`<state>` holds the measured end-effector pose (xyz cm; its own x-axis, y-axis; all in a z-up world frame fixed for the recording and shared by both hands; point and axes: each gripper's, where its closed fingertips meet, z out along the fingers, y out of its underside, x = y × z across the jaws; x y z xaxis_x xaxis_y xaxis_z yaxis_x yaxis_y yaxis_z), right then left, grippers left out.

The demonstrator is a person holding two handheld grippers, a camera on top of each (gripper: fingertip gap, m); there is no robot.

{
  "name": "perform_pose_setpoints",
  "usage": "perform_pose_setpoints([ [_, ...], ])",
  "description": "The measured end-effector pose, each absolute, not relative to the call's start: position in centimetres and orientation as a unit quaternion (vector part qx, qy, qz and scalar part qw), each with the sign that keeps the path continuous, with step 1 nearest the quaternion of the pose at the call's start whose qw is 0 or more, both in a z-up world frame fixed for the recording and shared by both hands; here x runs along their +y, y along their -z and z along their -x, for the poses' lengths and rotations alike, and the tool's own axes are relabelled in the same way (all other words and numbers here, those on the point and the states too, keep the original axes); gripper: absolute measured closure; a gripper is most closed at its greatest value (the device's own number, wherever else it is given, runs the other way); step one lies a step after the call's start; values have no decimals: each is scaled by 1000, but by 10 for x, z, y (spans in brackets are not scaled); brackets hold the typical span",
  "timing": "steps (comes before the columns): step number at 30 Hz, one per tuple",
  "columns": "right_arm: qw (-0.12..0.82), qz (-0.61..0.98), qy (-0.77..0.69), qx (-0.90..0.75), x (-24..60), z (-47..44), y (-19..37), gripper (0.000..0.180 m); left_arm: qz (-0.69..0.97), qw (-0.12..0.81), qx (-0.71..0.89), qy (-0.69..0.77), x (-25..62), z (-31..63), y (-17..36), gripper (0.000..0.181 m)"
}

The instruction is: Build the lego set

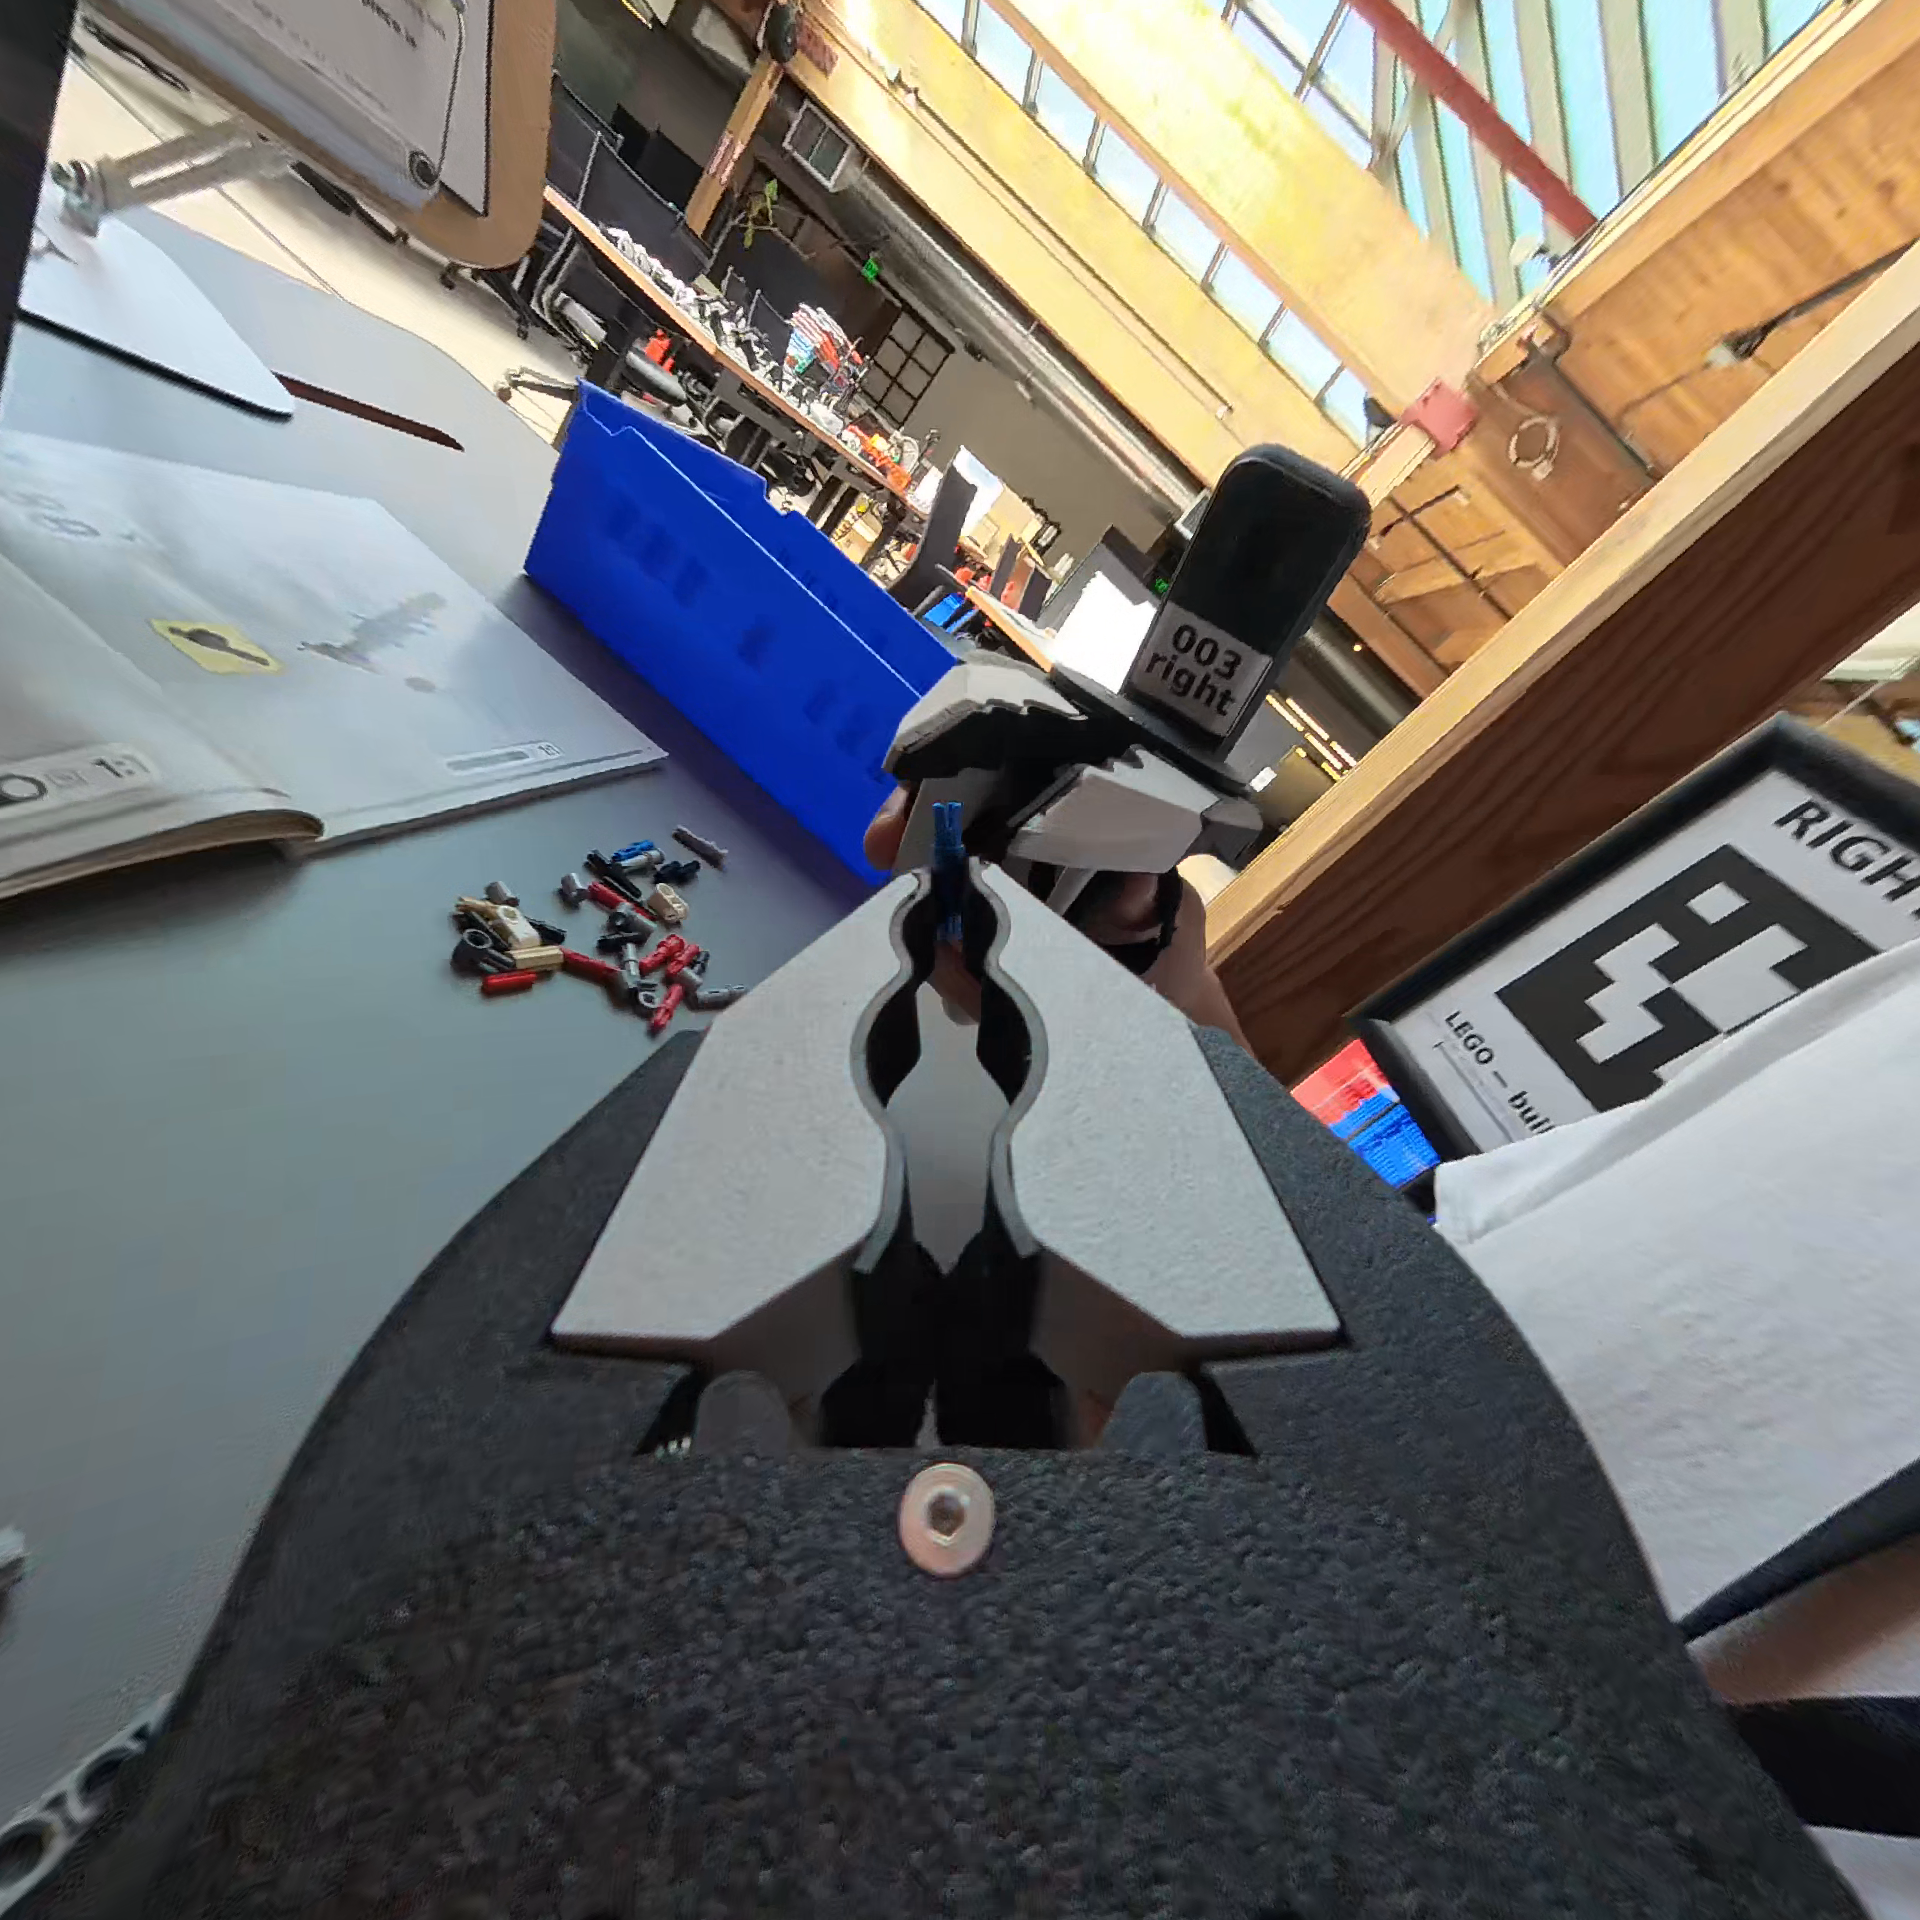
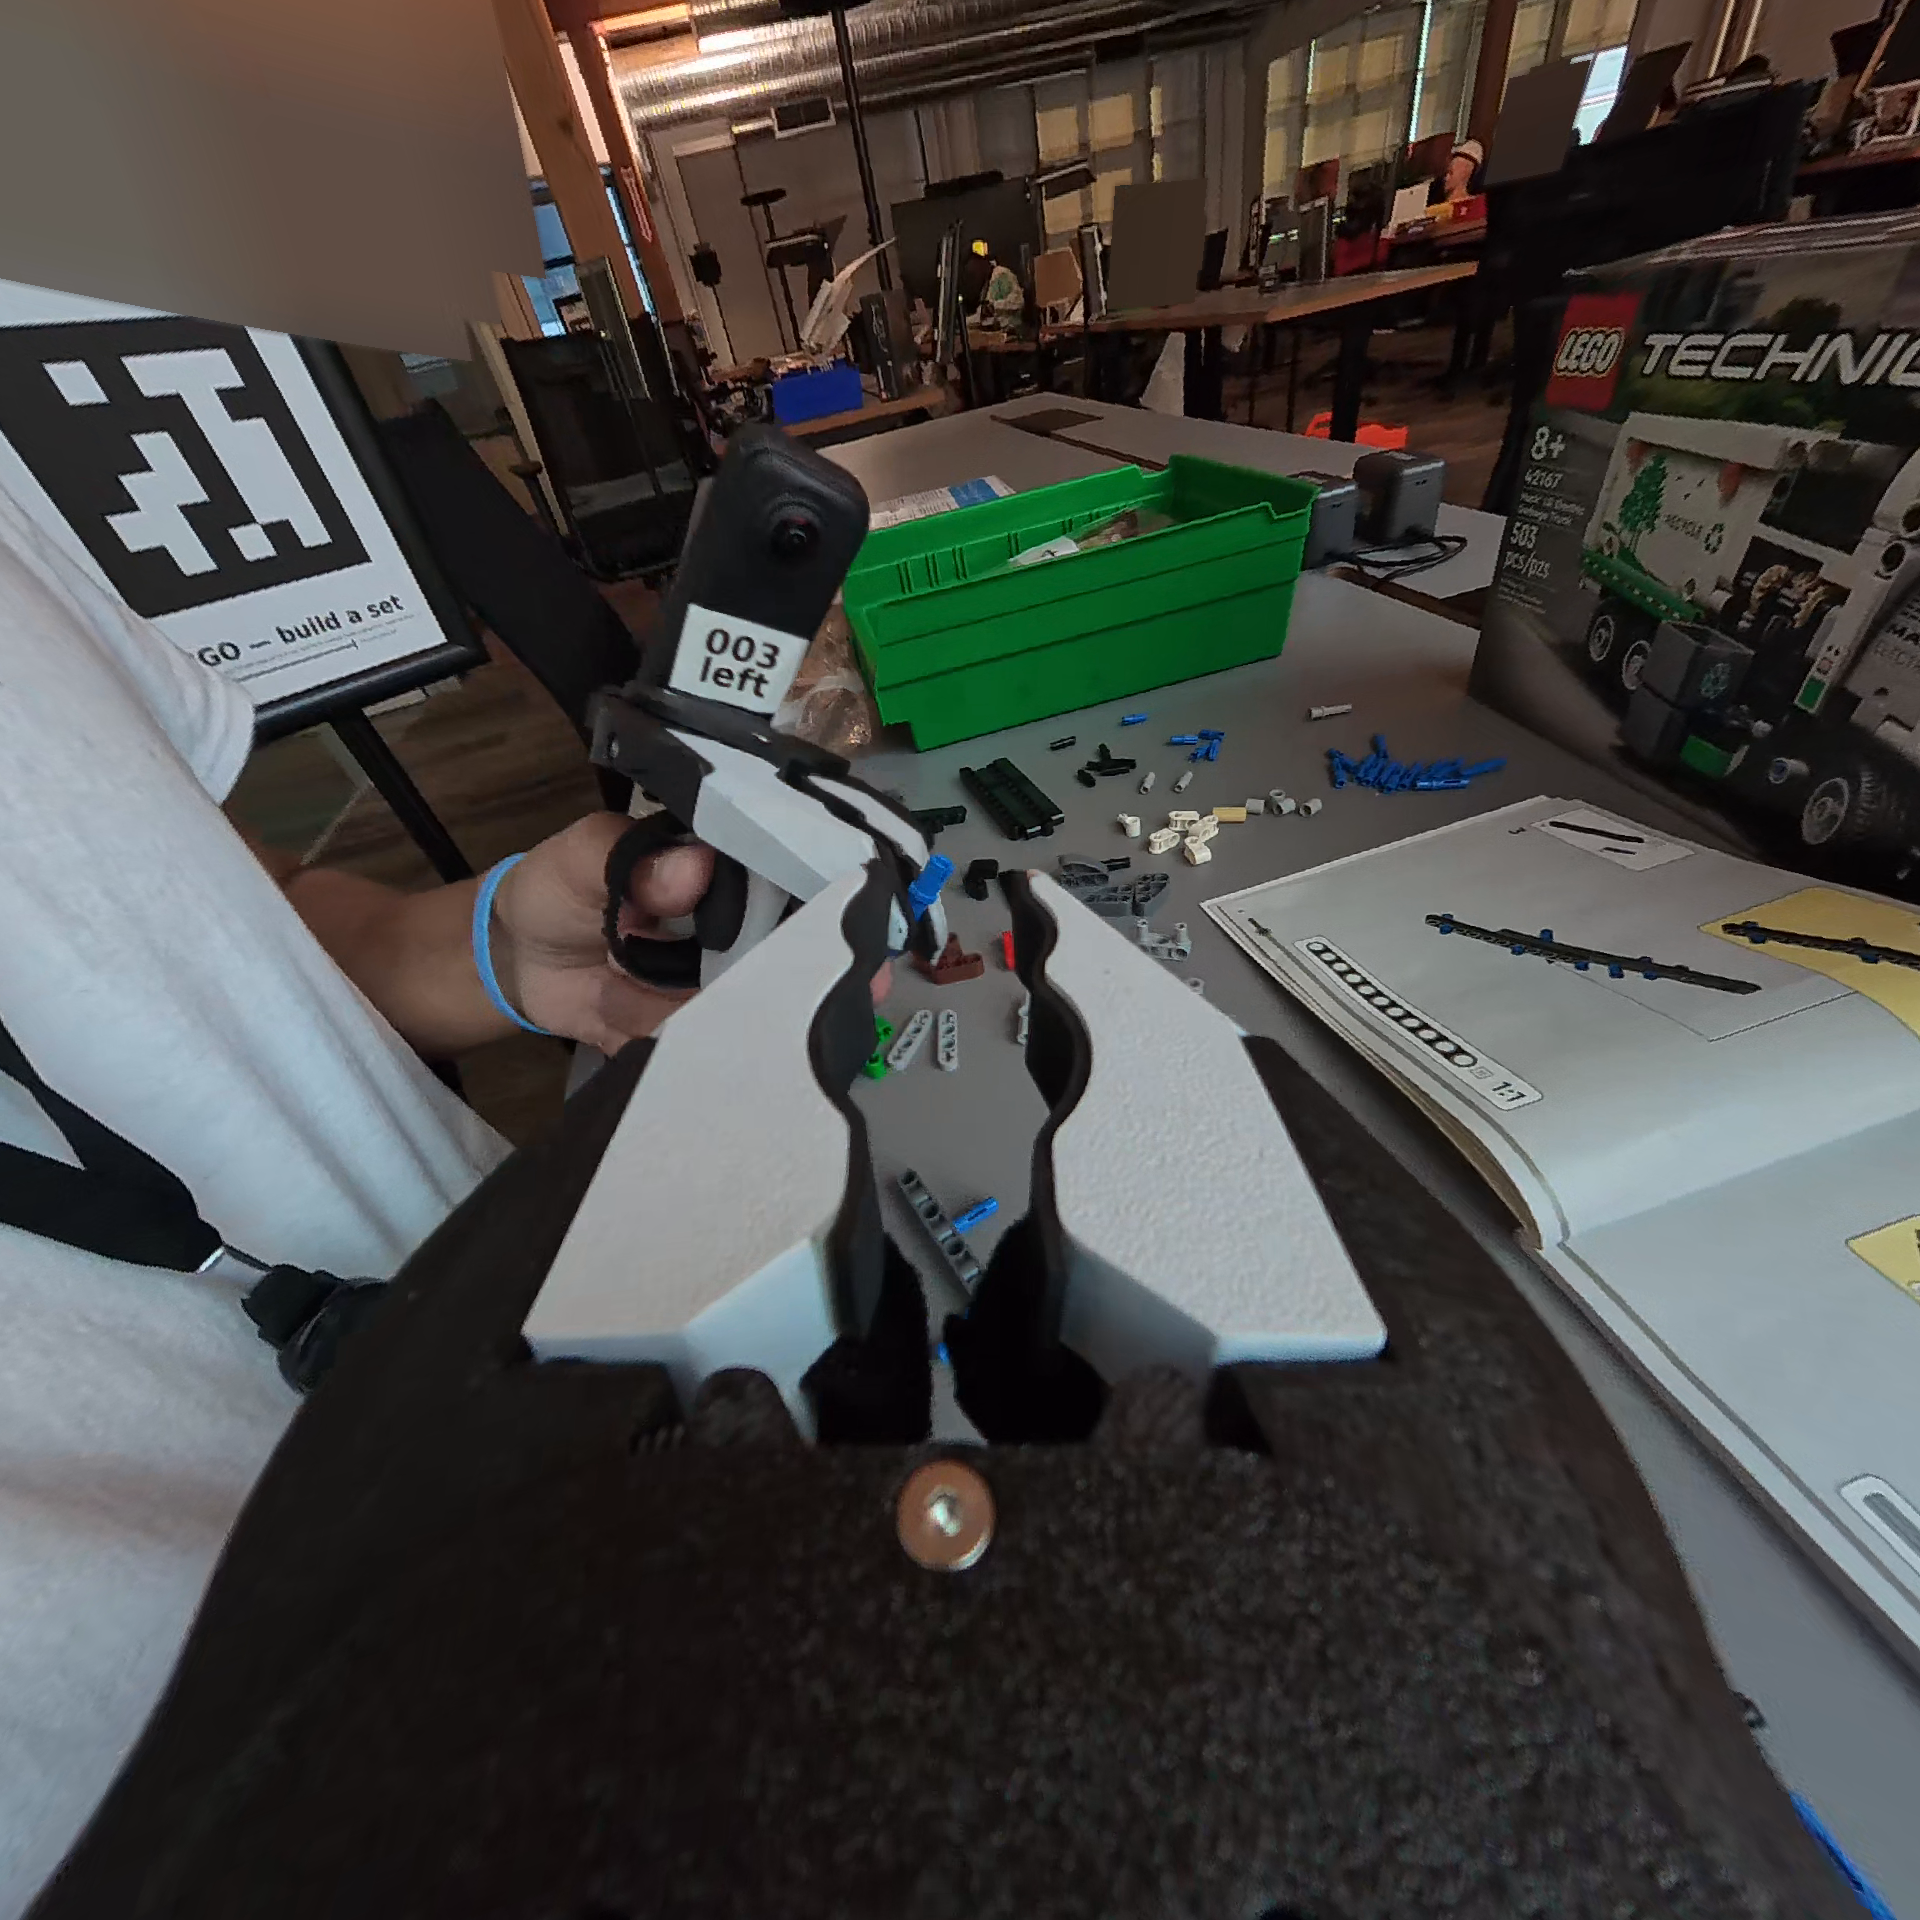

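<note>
My left gripper (image 1: 948,883) is shut on a small blue pin (image 1: 947,847) and holds it up in the air above the table. The pin sticks out past the fingertips. My right gripper (image 2: 945,890) is open and empty, with its jaws right at the pin (image 2: 928,881). In the left wrist view the right gripper (image 1: 961,800) sits just beyond the pin, its fingers spread on either side. In the right wrist view the left gripper (image 2: 914,909) comes in from the left, held by a hand.
The grey table holds an open instruction booklet (image 2: 1558,1091), a green bin (image 2: 1070,623), the set's box (image 2: 1714,540), a blue bin (image 1: 727,623), loose blue pins (image 2: 1403,771), a black beam (image 2: 1013,795), a grey beam (image 2: 940,1221) and scattered small parts (image 1: 592,935). Less than 4 cm separates the two grippers' tips.
</note>
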<state>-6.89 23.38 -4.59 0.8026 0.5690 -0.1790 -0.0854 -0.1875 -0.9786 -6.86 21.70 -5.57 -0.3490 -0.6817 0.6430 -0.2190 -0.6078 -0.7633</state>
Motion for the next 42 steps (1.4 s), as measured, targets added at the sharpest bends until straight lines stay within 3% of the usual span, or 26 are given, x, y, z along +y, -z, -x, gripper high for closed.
perform_pose_setpoints([
  [14, 572, 728, -347, -152, 237, 82, 55, 173, 546, 174, 419, 704, 216, 71, 62, 178],
  [23, 554, 718, -392, -155, 232, 87, 56, 175, 535, 195, 446, 691, 212, 75, 64, 178],
  [27, 539, 699, -449, -143, 227, 91, 51, 160, 537, 181, 433, 701, 213, 75, 62, 178],
  [42, 531, 699, -463, -125, 230, 88, 55, 176, 536, 194, 448, 688, 212, 75, 62, 178],
])
